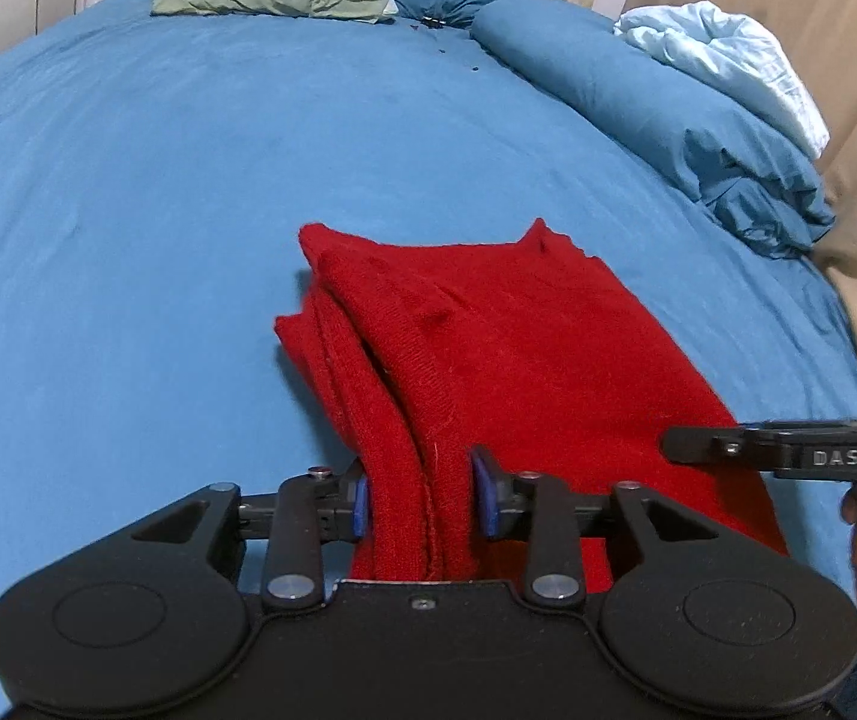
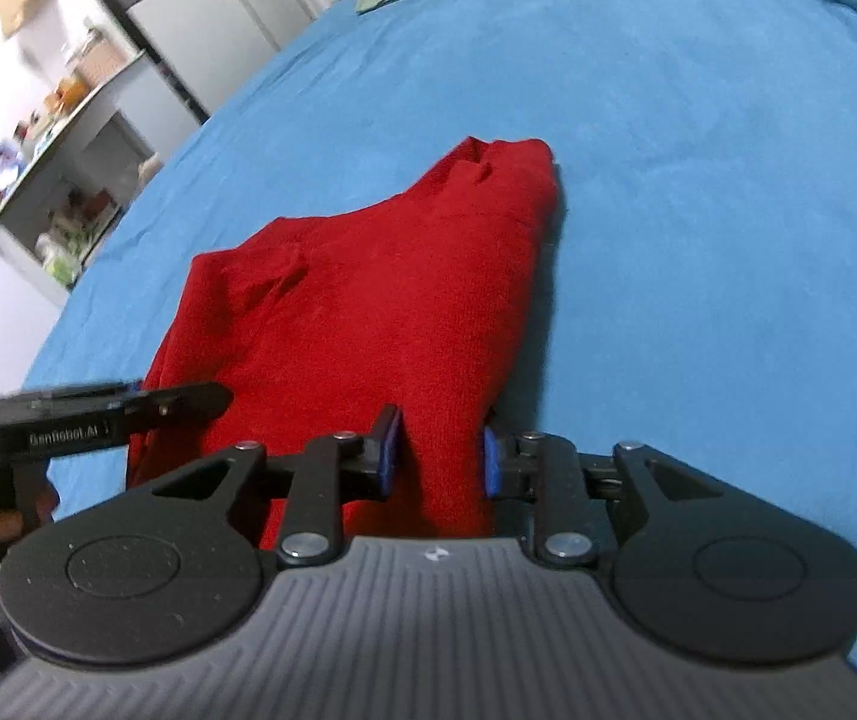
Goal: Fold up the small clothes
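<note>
Jaws of left gripper (image 1: 422, 492) and right gripper (image 2: 437, 450) stand apart around one red garment (image 1: 488, 348).

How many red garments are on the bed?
1. A single red knitted garment, folded in layers, lies on the blue bedsheet near its front edge, directly ahead of both grippers. Nothing else red shows; layers underneath could hide another piece.

Fuzzy red knit garment (image 1: 488, 348), matt bedsheet (image 1: 158, 180)
</note>
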A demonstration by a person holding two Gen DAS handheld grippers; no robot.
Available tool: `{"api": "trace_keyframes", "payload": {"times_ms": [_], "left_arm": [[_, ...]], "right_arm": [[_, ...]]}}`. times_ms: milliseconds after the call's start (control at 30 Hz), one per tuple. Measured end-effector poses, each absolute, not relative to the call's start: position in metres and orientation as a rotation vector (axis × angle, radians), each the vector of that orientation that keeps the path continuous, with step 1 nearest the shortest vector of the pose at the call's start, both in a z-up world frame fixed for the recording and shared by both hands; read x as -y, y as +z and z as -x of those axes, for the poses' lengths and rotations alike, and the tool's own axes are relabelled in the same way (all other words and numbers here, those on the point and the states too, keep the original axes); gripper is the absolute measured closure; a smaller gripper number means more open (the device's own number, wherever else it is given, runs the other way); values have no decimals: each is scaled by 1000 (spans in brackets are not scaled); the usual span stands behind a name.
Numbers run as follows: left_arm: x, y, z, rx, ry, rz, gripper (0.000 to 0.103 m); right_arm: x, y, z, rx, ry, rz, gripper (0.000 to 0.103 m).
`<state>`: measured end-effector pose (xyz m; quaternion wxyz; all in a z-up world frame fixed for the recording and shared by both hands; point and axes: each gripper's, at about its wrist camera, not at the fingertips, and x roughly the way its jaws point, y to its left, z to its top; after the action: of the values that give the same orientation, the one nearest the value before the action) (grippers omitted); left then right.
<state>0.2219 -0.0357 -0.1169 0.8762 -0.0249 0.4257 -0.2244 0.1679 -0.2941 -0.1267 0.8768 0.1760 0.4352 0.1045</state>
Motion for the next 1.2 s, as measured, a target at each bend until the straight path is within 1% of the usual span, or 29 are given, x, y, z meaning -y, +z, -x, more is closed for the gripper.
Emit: {"api": "trace_keyframes", "payload": {"times_ms": [33,67,100,133,167,233,433,600,667,800,867,900,933,967,1000,1100,1200], "left_arm": [[38,-113,-220,-874,-455,29,56],[42,-110,-216,-854,-433,1,45],[42,-106,-212,-826,-402,-35,30],[40,-104,-207,-803,-375,-62,24],[36,-104,-202,-782,-350,-82,21],[33,-110,-199,-782,-314,-107,21],[34,-140,-207,-821,-294,-115,19],[37,-136,-206,-820,-265,-123,20],[34,-124,-198,-808,-244,-128,22],[29,-78,-173,-739,-216,-118,22],[28,-46,-156,-711,-186,-109,22],[28,-32,-148,-702,-170,-100,20],[27,-17,-137,-689,-160,-88,18],[26,-4,-127,-671,-155,-77,10],[26,8,-115,-652,-148,-67,0],[26,37,-82,-620,-131,-63,0],[29,51,-54,-628,-104,-96,0]], "right_arm": [[296,-123,-165,-902,216,-341,46],[297,-117,-163,-889,215,-321,39],[299,-113,-160,-868,208,-307,24],[299,-106,-159,-843,189,-289,16],[300,-103,-157,-827,167,-267,15],[305,-105,-157,-829,121,-222,15],[311,-136,-155,-888,38,-152,15],[304,-134,-151,-867,19,-166,14],[303,-118,-141,-833,27,-161,14],[292,-66,-114,-741,46,-141,13],[285,-32,-96,-707,40,-132,8],[282,-16,-86,-694,39,-129,1],[277,2,-74,-678,34,-132,0],[273,16,-64,-661,29,-137,0],[269,30,-52,-643,26,-138,0],[253,67,-18,-612,-6,-98,0],[236,86,5,-634,-49,-58,0]]}}
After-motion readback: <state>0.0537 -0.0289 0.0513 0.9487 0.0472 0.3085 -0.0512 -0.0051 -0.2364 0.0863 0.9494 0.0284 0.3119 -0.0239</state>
